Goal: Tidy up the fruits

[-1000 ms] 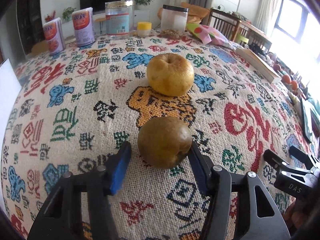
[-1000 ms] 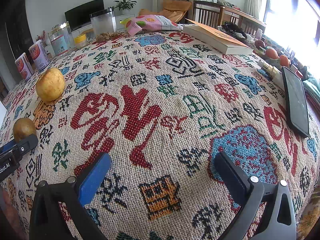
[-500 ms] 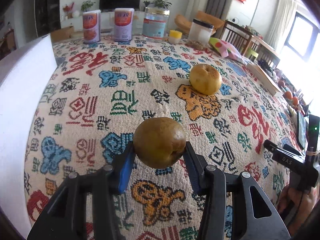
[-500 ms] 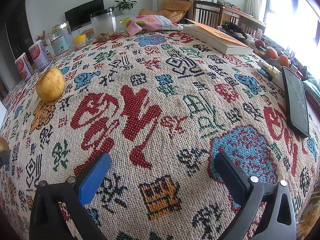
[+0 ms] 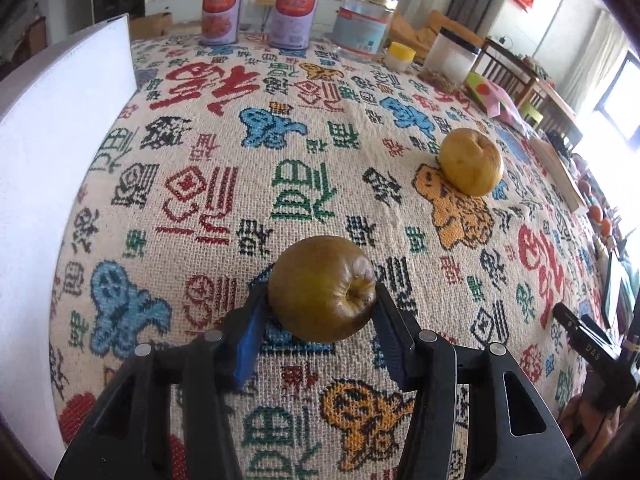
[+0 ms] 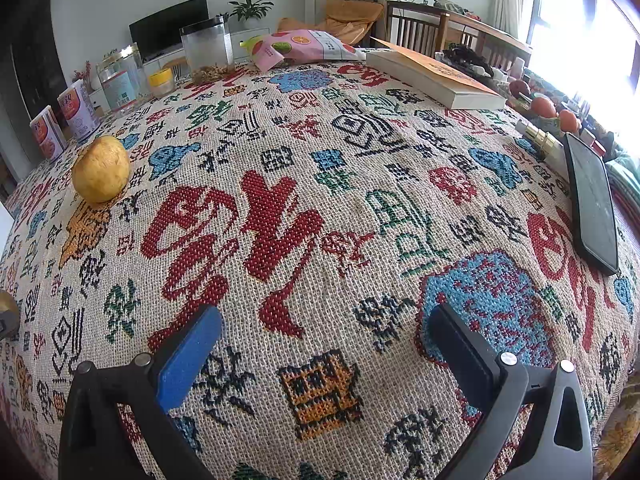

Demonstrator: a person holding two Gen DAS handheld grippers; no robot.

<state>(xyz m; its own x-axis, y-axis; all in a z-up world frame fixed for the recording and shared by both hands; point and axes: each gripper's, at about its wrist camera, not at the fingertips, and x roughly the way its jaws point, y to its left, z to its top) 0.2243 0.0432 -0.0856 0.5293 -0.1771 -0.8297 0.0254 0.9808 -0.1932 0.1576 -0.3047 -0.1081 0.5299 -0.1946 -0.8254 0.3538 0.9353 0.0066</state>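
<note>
My left gripper (image 5: pixel 318 304) is shut on a brownish-green pear (image 5: pixel 322 288) and holds it above the patterned tablecloth. A yellow pear (image 5: pixel 471 167) sits on the cloth farther off to the right; it also shows in the right wrist view (image 6: pixel 101 169) at the far left. My right gripper (image 6: pixel 324 332) is open and empty, low over the cloth near the front edge. Its black body shows in the left wrist view (image 5: pixel 592 354) at the right. The held pear's edge (image 6: pixel 6 305) just shows at the left border of the right wrist view.
A white box (image 5: pixel 48 168) stands along the table's left side. Two cans (image 5: pixel 256 12), a glass jar (image 5: pixel 366 26), a small yellow pot (image 5: pixel 401 55) and a clear container (image 6: pixel 207 49) line the far edge. A snack bag (image 6: pixel 300 46), a book (image 6: pixel 432 76) and a phone (image 6: pixel 592 200) lie to the right.
My left gripper closed on the brownish-green pear, lifted it off the cloth and carried it left toward the white box. The right gripper has not moved.
</note>
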